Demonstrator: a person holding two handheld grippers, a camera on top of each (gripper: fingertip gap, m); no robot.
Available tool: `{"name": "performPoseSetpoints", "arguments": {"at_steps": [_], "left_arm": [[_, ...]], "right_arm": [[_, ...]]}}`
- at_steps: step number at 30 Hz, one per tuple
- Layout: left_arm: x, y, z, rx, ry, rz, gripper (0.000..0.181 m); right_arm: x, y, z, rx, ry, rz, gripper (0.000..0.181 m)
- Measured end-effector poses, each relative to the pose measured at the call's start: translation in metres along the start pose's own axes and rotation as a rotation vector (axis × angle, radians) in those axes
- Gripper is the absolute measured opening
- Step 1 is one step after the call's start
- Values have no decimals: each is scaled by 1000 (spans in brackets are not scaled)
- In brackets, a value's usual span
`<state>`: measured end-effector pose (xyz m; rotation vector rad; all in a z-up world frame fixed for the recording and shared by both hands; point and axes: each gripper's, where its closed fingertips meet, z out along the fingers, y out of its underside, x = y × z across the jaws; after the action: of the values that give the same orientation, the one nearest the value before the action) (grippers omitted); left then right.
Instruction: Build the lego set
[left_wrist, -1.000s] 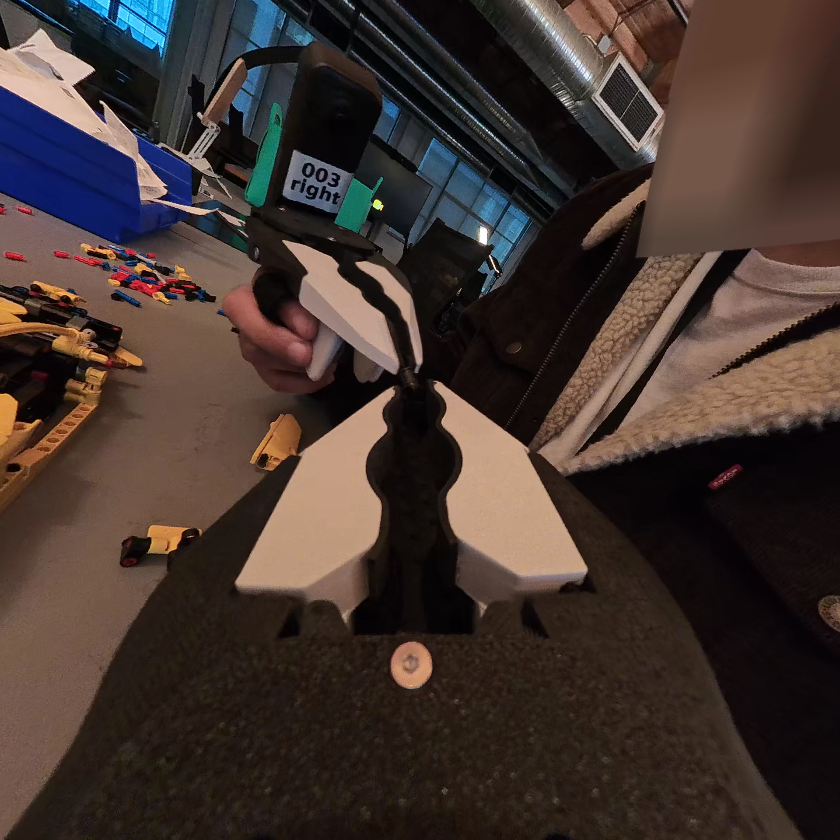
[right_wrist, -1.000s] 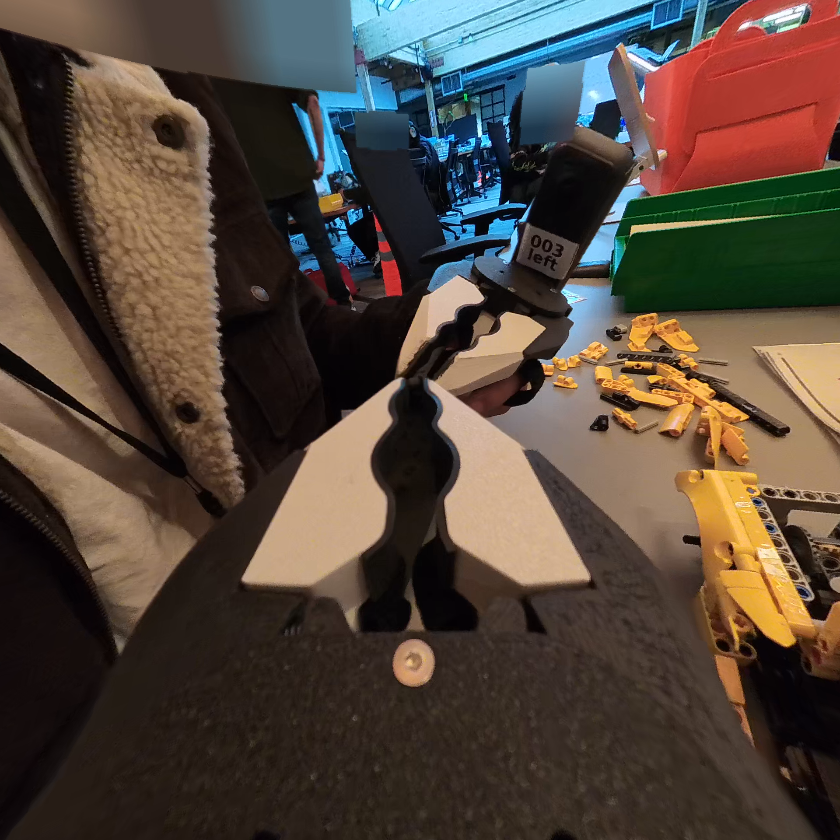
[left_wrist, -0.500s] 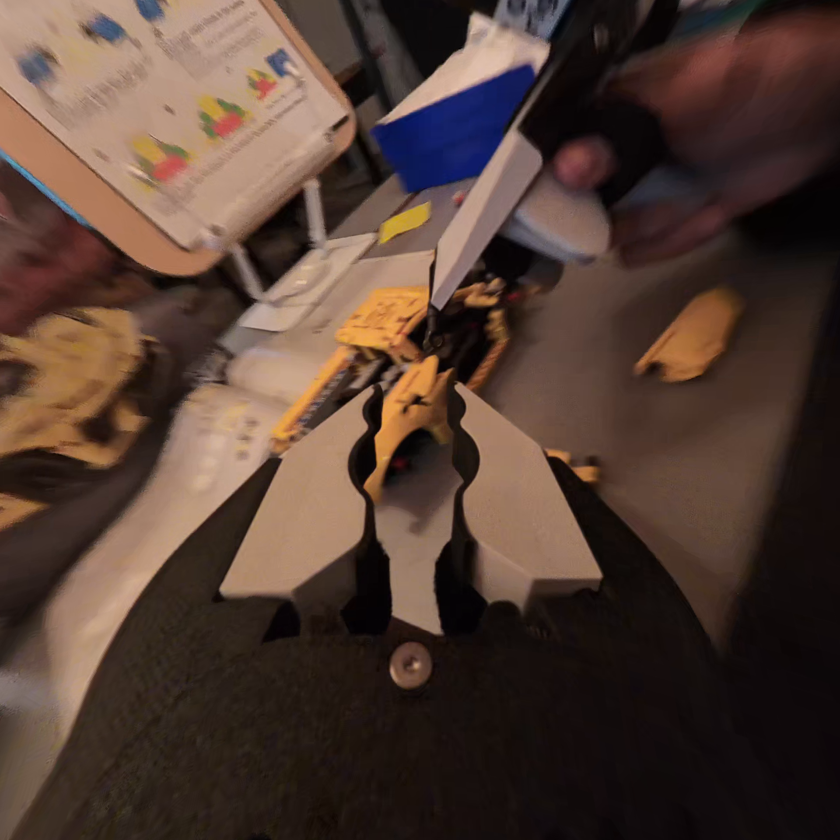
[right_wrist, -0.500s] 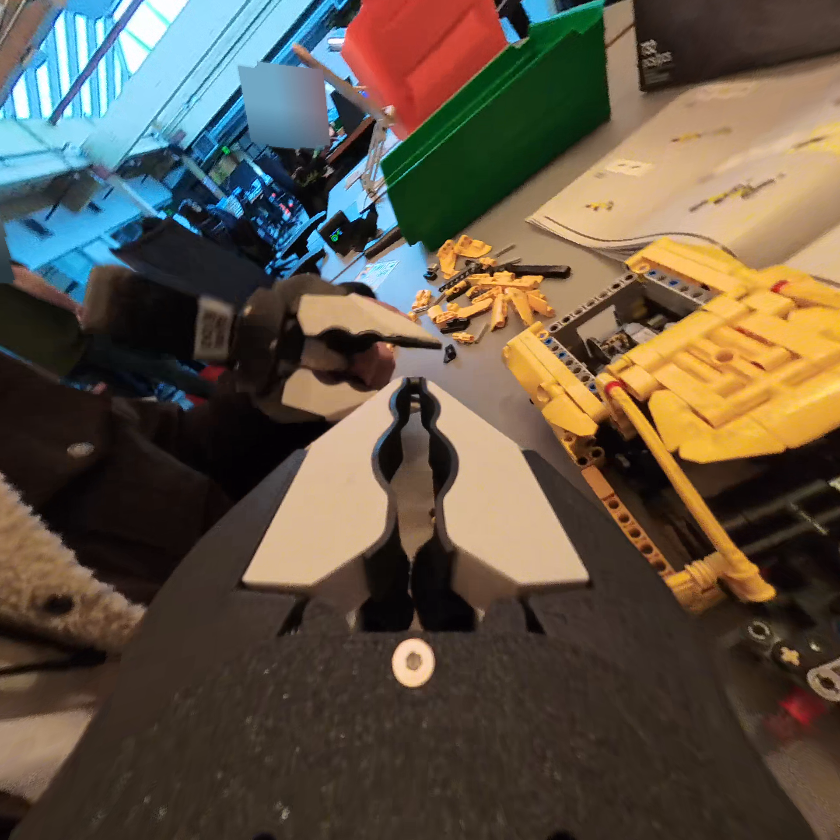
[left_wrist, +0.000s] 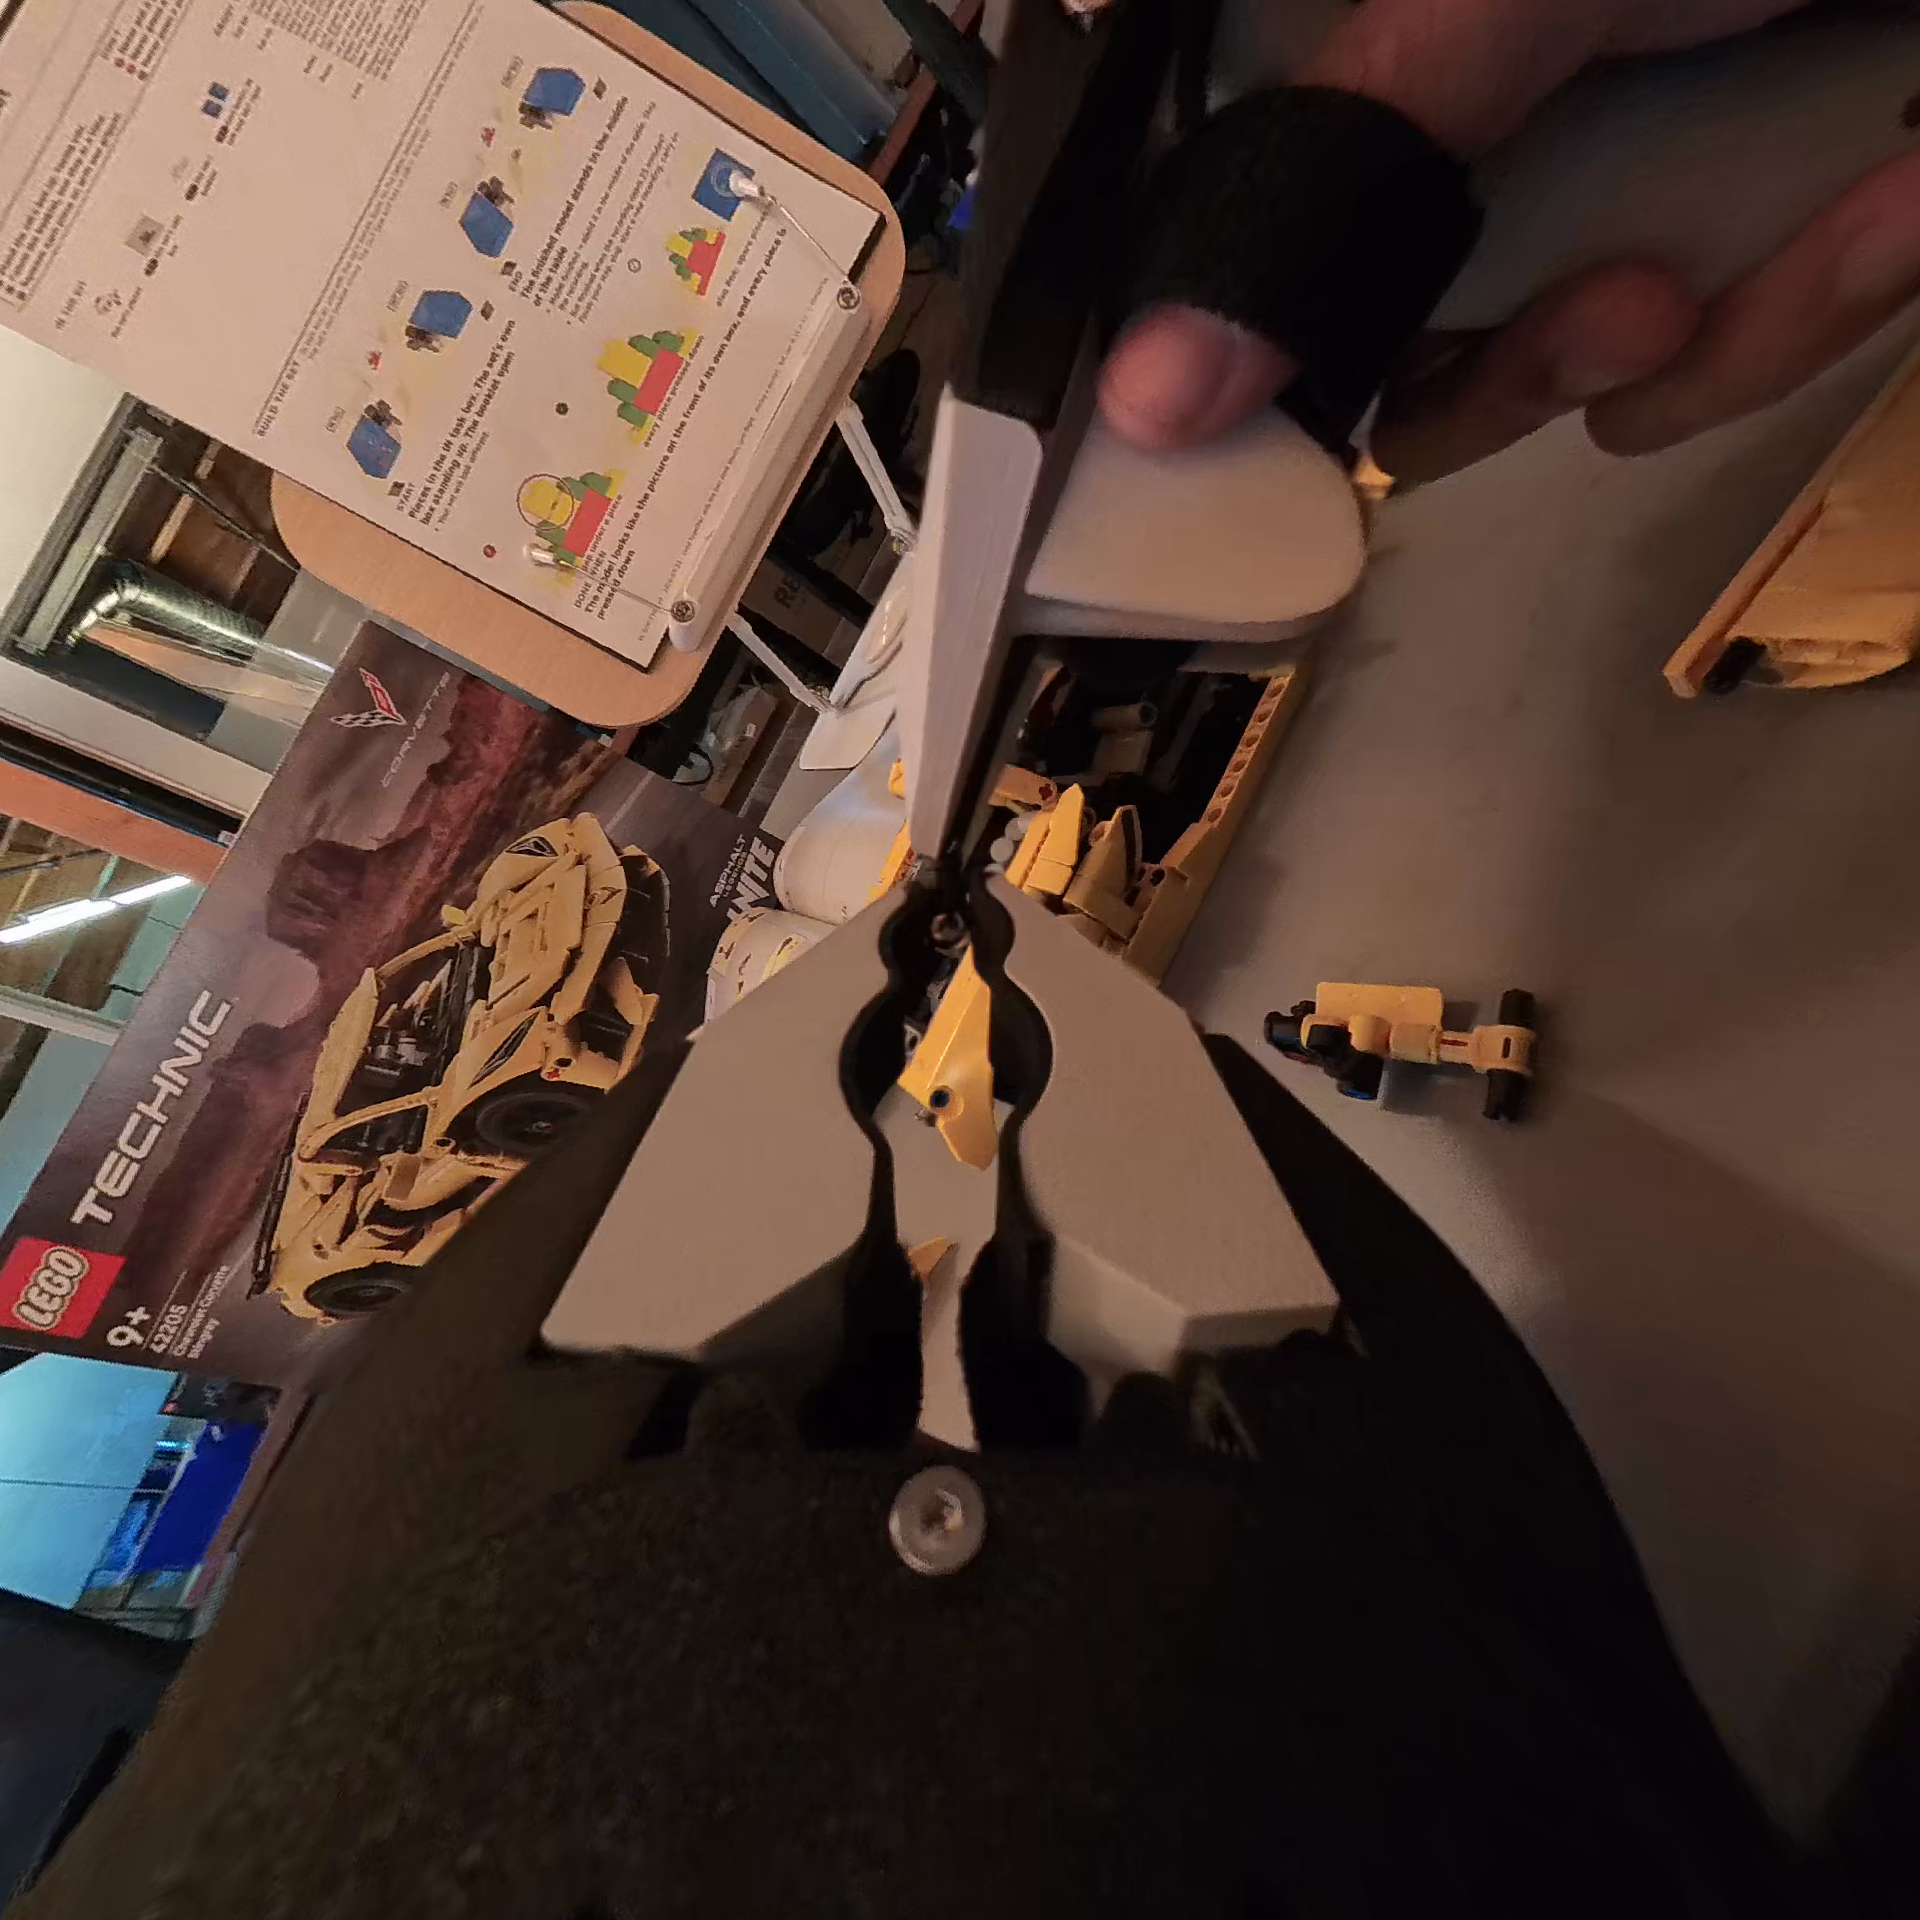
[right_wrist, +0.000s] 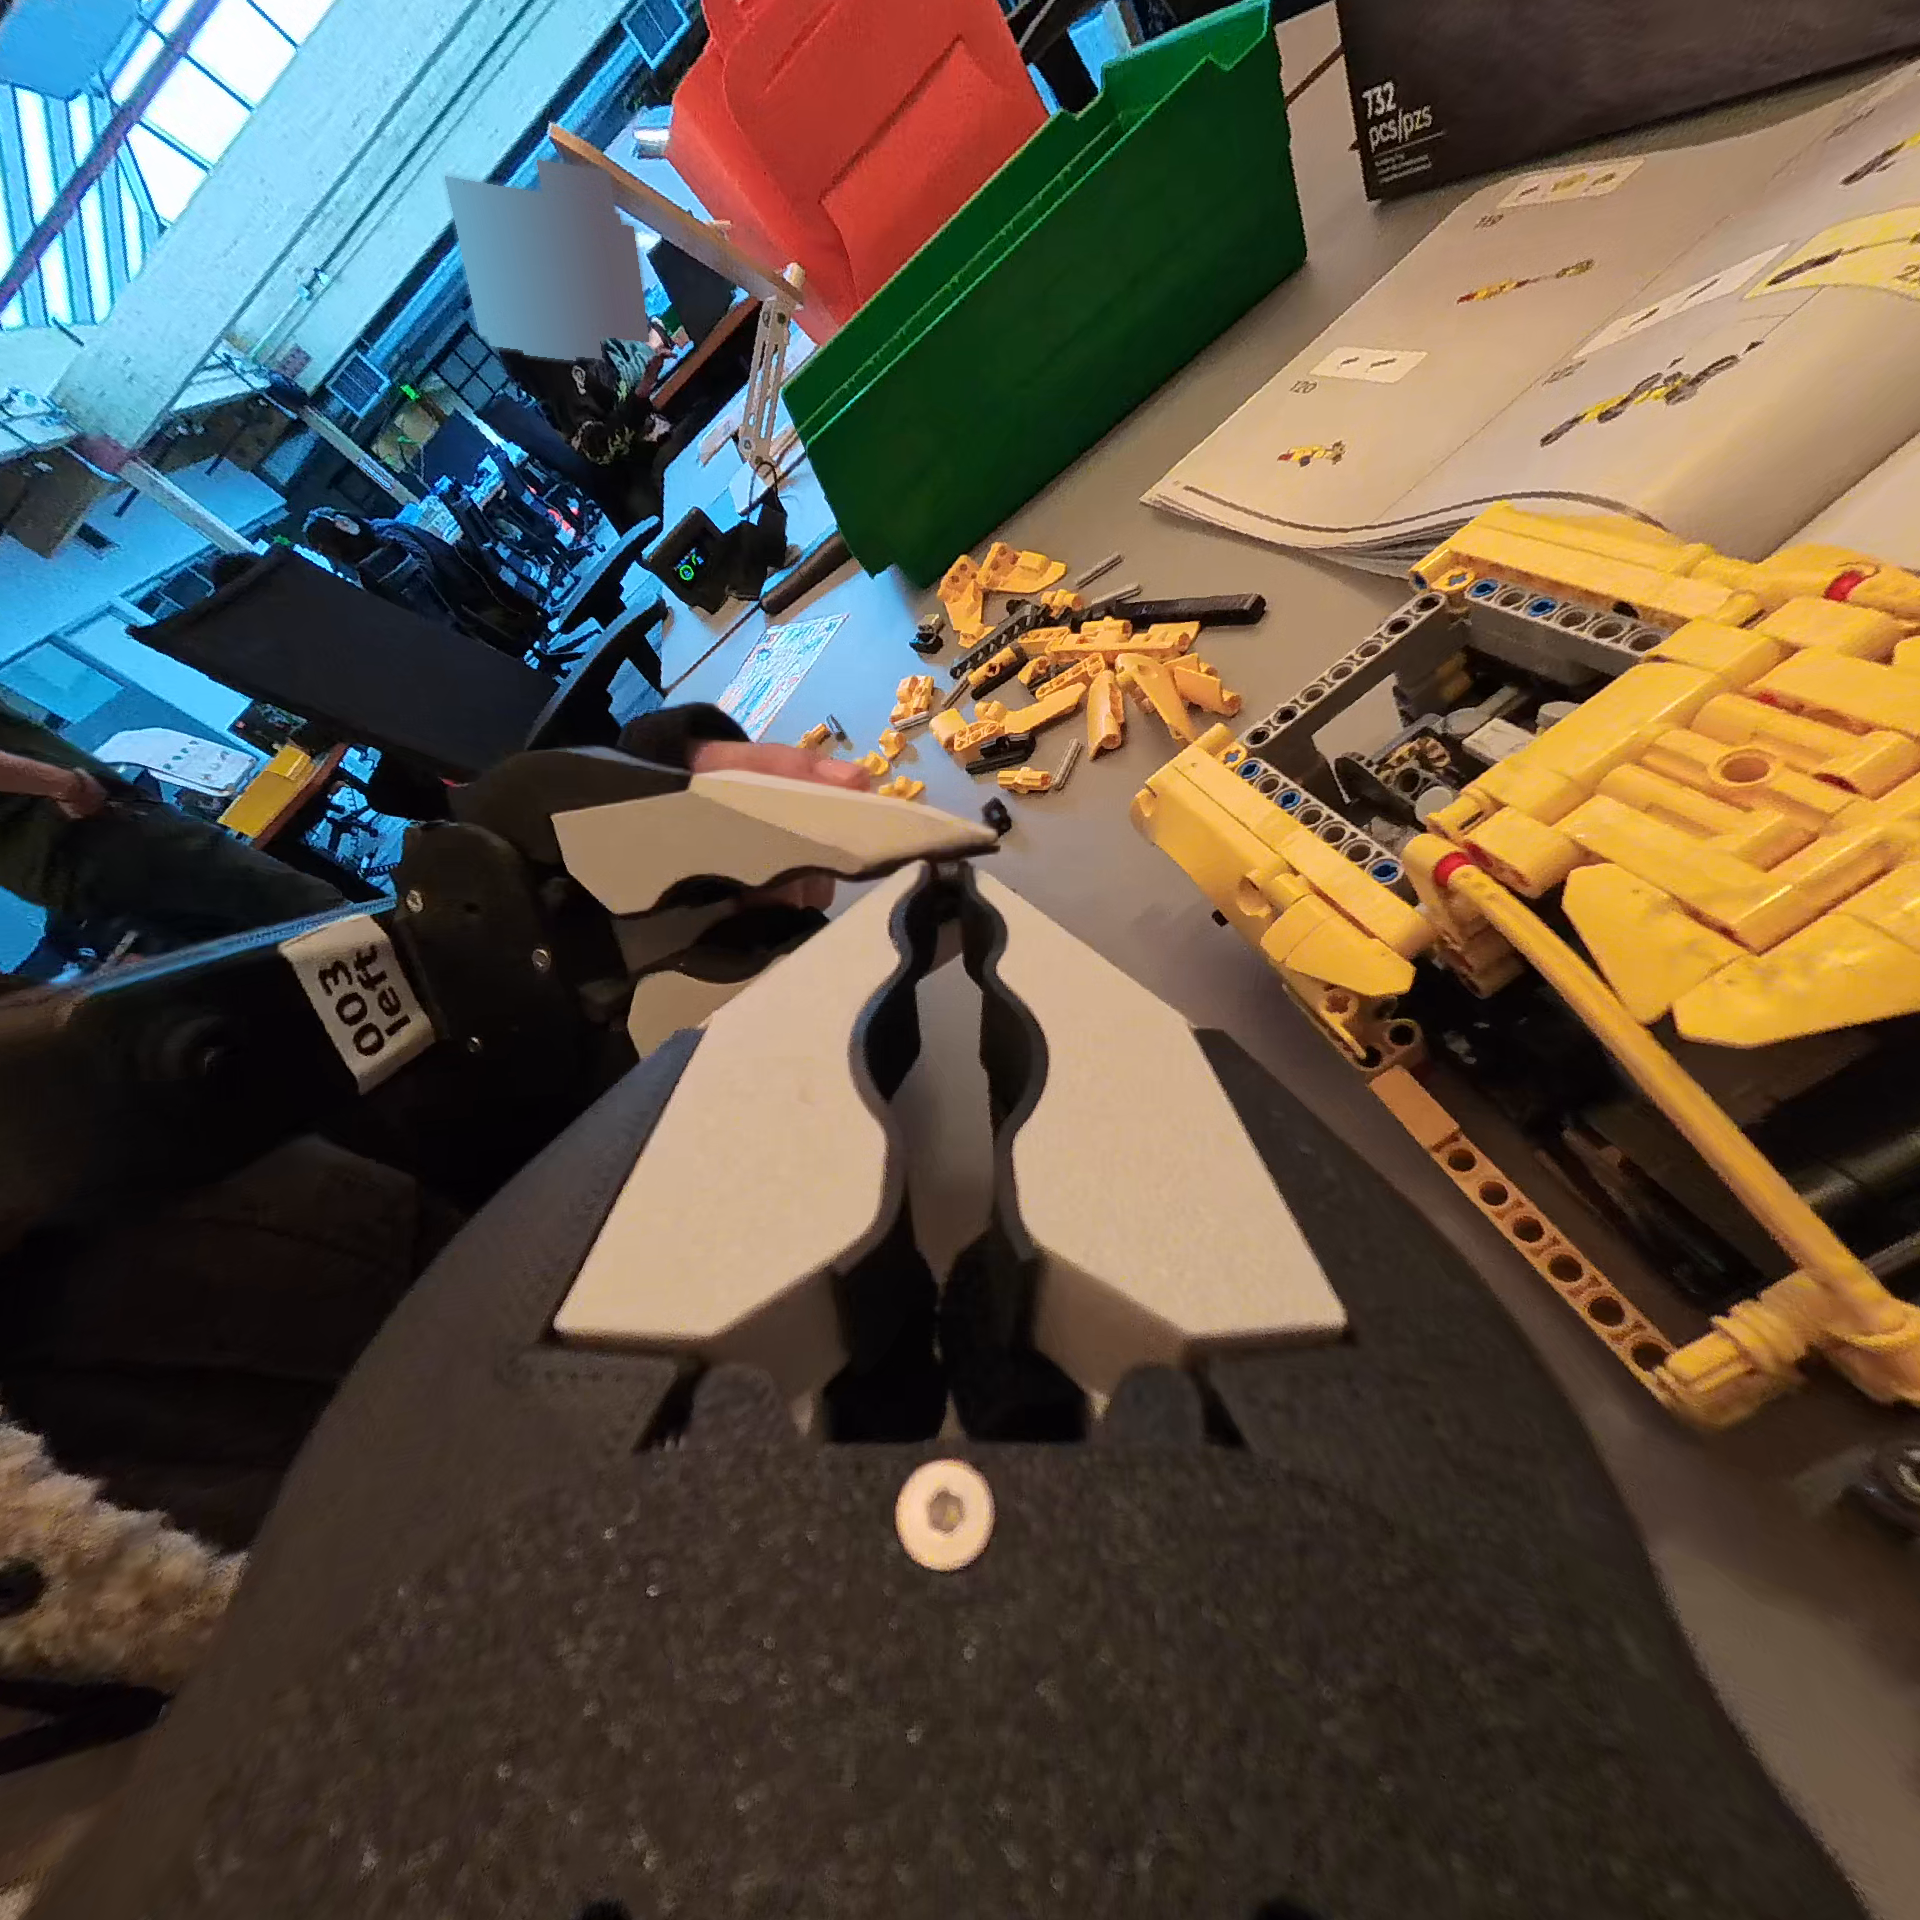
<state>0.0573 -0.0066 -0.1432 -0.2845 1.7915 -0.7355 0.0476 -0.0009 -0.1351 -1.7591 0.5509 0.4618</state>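
My left gripper (left_wrist: 940, 899) and right gripper (right_wrist: 945, 878) meet tip to tip above the grey table. Each looks shut on a small black piece (right_wrist: 997, 817) pinched where the tips touch; the piece is mostly hidden. The right gripper comes in from above in the left wrist view (left_wrist: 920, 852), held by a hand. The left gripper comes in from the left in the right wrist view (right_wrist: 977, 831). The half-built yellow car model (right_wrist: 1558, 831) lies just right of the tips, and behind them in the left wrist view (left_wrist: 1101, 883).
A pile of loose yellow and black parts (right_wrist: 1070, 675), an open instruction booklet (right_wrist: 1558, 364), a green bin (right_wrist: 1039, 343) and a red bag (right_wrist: 862, 156) sit behind. A small yellow sub-assembly (left_wrist: 1403, 1039), a yellow panel (left_wrist: 1808, 582), the set's box (left_wrist: 364, 987) and a standing instruction board (left_wrist: 468, 291) are nearby.
Both grippers have swung away from the person's chest down towards the table and the car model. Their tips have stayed together on the small black piece.
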Motion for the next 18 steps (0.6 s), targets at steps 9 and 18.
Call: {"name": "performPoseSetpoints", "arguments": {"at_steps": [9, 18], "left_arm": [[-16, 5, -3, 21, 17, -186, 7], [-55, 21, -13, 137, 135, -805, 7]], "right_arm": [[-8, -26, -18, 149, -75, -82, 17], [12, -42, -45, 210, -9, -99, 14]]}}
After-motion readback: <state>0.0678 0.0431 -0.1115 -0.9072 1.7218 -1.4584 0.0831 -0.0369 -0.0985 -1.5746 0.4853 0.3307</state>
